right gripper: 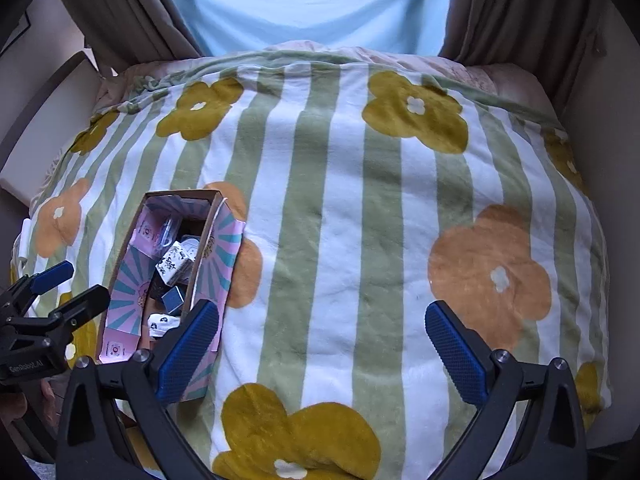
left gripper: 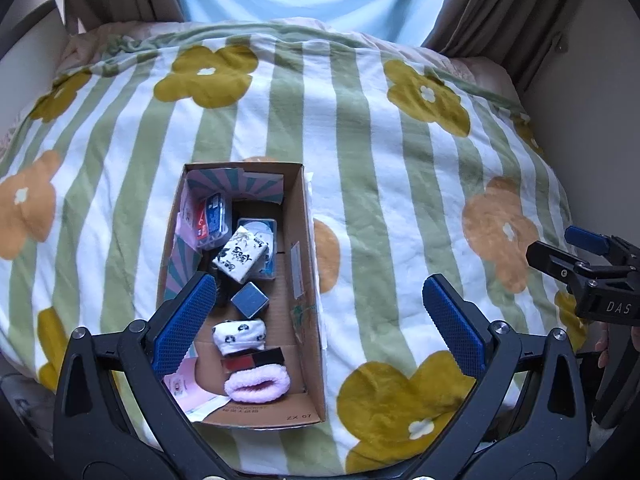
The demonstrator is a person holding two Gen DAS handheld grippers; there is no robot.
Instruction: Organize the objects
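So the whole thing sits on a bed with a soft blanket (right gripper: 332, 240), green and white stripes with big yellow and orange flowers, curtains at the far end. Nothing loose is left out on the blanket that I can see. Everything is already in the cardboard box (left gripper: 298, 240), which lies on the left half of the bed.

Inside the box: a pink fuzzy sock (left gripper: 256, 387) at the near end, a red and black case (left gripper: 253, 360) touching it, a white panda sock (left gripper: 239, 334), a small blue cube (left gripper: 249, 300), a white packet with black print (left gripper: 240, 256) tilted on top of a clear plastic case (left gripper: 264, 236), and a blue and red pack (left gripper: 210, 220) leaning on the left wall.

The left hand-held gripper (left gripper: 316, 316) hangs over the box with its jaws spread wide and nothing in them. The right hand-held gripper (right gripper: 320, 340) is the same, released and empty, over bare blanket beside the box.

What could go wrong, imo: the box sits on squishy bedding, so a push on one wall could tip or slide it. That tilted packet looks ready to slip if nudged. The left finger (left gripper: 188, 312) is right by the left wall and could snag the printed flap there.
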